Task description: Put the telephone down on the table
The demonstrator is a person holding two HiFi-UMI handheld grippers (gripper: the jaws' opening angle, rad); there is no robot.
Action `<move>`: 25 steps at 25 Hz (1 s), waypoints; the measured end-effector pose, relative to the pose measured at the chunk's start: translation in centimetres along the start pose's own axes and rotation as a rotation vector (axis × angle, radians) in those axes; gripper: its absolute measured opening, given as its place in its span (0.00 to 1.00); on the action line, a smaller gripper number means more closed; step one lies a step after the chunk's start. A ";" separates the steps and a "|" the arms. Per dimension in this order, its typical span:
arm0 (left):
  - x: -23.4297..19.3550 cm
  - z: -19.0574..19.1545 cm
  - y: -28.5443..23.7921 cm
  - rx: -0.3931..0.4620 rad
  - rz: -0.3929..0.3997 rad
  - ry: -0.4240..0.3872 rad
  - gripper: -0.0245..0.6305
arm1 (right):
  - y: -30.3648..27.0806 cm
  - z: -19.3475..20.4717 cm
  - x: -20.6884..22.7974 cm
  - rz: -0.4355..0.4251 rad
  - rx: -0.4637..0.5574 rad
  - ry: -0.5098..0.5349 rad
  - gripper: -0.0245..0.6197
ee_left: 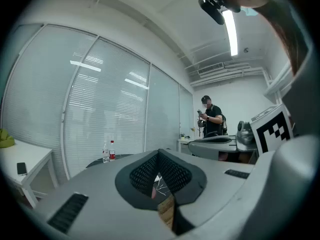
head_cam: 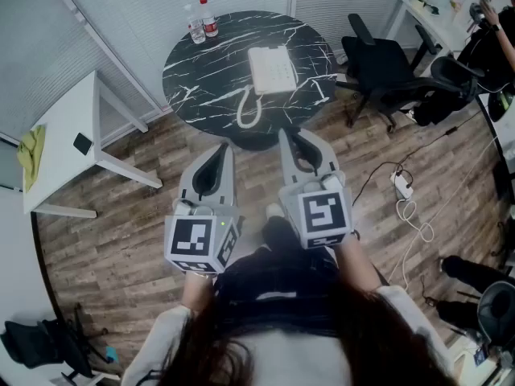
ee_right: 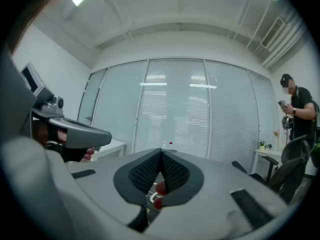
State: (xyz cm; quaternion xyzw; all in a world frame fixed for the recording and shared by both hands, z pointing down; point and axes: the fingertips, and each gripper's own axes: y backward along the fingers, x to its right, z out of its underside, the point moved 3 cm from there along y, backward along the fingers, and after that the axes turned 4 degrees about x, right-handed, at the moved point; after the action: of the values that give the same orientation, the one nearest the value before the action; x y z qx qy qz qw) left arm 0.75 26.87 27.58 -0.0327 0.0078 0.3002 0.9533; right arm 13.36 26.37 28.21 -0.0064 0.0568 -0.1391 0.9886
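A white telephone base [head_cam: 273, 69] rests on the round black marble table [head_cam: 185, 79]. Its white handset with the cord [head_cam: 248, 109] lies on the tabletop just in front of the base, near the near edge. My left gripper [head_cam: 227, 146] and right gripper [head_cam: 283, 134] hover side by side above the wooden floor, short of the table, both pointing at it. In the left gripper view the left gripper [ee_left: 159, 153] has its jaws together with nothing between them. The right gripper [ee_right: 161, 154] looks the same in the right gripper view.
Two water bottles [head_cam: 202, 21] stand at the table's far left. A white side table [head_cam: 64, 135] stands at the left, black office chairs [head_cam: 386, 67] at the right. A power strip with cables [head_cam: 402, 185] lies on the floor. A person [ee_left: 210, 116] stands beyond.
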 end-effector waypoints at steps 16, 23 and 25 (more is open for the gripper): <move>-2.5 0.1 -8.3 -0.023 0.015 0.006 0.04 | -7.2 1.6 4.0 0.010 -0.036 -0.019 0.03; -3.0 -0.2 -12.1 -0.022 0.013 0.006 0.04 | -10.3 2.2 6.3 0.015 -0.050 -0.017 0.03; -3.1 -0.1 -13.1 -0.024 0.007 0.002 0.04 | -11.1 2.4 7.0 0.012 -0.054 -0.020 0.03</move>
State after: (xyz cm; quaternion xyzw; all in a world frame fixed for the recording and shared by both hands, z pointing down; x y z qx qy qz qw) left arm 5.70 14.35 28.30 -0.0445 0.0054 0.3035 0.9518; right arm 17.23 13.78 30.15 -0.0341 0.0506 -0.1317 0.9894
